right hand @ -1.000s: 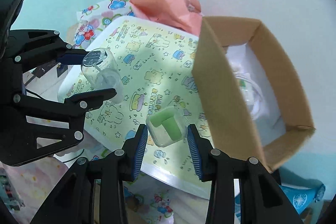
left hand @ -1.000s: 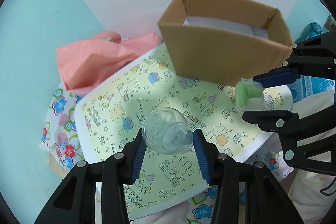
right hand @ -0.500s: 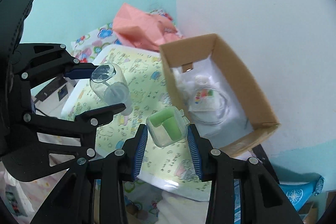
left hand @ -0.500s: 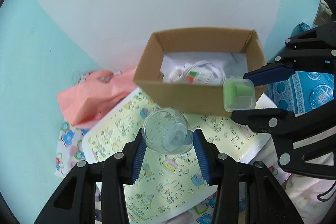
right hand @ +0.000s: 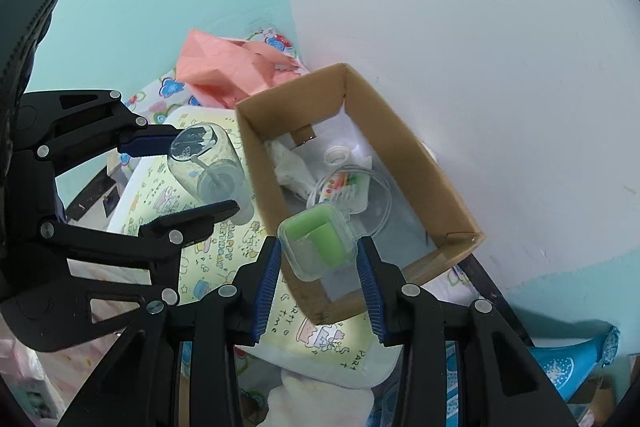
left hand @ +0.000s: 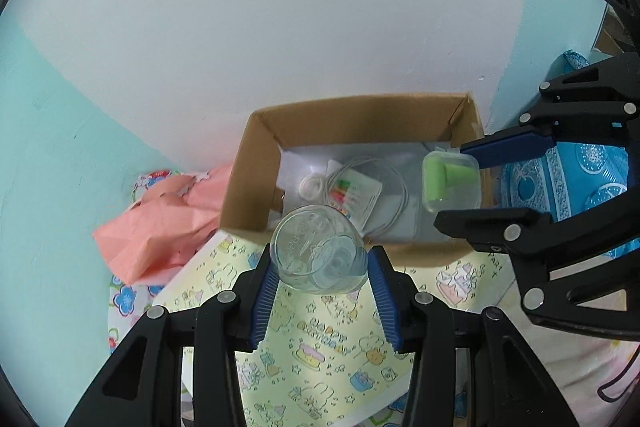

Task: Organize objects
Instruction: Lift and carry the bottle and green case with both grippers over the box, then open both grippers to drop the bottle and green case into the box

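Note:
My left gripper (left hand: 320, 259) is shut on a clear plastic bottle (left hand: 318, 247), held in the air over the near wall of an open cardboard box (left hand: 260, 135). The same bottle (right hand: 208, 163) shows at the left of the right wrist view, between the left gripper's fingers (right hand: 216, 213). My right gripper (right hand: 318, 247) is shut on a small clear case with a green insert (right hand: 318, 243), above the box's near corner (right hand: 308, 291). In the left wrist view that case (left hand: 450, 181) hangs over the box's right side. Inside the box lie a white cable (left hand: 394, 187) and a packet with coloured marks (left hand: 352, 191).
The box stands against a white wall (left hand: 280, 7) on a yellow cartoon-print mat (left hand: 320, 347). A crumpled pink bag (left hand: 160, 223) lies left of the box. Floral cloth (left hand: 124, 299) shows under the mat, and a blue patterned object (left hand: 568, 179) at the right.
Both grippers have risen and moved toward the box with their loads. The box's inside has come into view, and the bottle and the case now hang over it.

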Demonstrator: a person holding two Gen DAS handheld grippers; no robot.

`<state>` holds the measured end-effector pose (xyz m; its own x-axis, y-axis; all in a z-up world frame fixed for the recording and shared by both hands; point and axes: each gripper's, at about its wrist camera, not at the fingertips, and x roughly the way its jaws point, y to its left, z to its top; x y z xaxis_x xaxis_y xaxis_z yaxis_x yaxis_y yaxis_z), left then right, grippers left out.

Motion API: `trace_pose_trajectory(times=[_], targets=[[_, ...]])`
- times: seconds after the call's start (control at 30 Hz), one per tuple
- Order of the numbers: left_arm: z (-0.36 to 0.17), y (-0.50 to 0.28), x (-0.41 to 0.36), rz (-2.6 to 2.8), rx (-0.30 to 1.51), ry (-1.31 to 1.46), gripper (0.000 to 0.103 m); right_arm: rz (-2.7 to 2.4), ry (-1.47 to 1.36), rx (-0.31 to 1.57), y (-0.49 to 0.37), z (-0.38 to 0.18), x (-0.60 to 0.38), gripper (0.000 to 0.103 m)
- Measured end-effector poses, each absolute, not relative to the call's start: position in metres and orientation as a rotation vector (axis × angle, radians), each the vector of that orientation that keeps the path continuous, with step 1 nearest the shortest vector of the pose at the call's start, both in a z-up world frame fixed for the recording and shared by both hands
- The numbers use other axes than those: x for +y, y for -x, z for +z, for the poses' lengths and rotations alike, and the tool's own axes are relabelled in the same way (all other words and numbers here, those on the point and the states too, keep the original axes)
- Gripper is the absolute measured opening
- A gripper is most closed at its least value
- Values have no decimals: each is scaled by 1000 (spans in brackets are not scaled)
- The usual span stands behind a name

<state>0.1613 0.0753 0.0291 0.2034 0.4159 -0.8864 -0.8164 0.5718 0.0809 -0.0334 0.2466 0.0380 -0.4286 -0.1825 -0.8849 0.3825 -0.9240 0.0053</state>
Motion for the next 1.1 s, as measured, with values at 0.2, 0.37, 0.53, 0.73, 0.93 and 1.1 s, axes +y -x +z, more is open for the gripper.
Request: trace_pose_trajectory(times=[0.2, 0.37, 0.53, 0.73, 0.93, 1.1], targets=[[24, -178, 97, 887, 1024, 466, 44, -2430, -1442, 207, 48, 33, 265, 43], [10, -189, 116, 871, 1010, 491, 41, -2426, -1478, 153, 63, 20, 278, 43], [-6, -198, 129, 871, 1018, 496, 41, -2397, -1518, 139, 74, 4, 281, 43], [-27, -198, 140, 862, 1057, 525, 53, -2372, -1543, 147, 81, -8, 279, 43], [-29, -202, 131, 884, 1046, 513, 94, -2353, -1555, 146, 82, -11, 279, 43], [-21, -207, 125, 890, 1055, 483, 96, -2359, -1552, 145, 80, -10, 277, 43]])
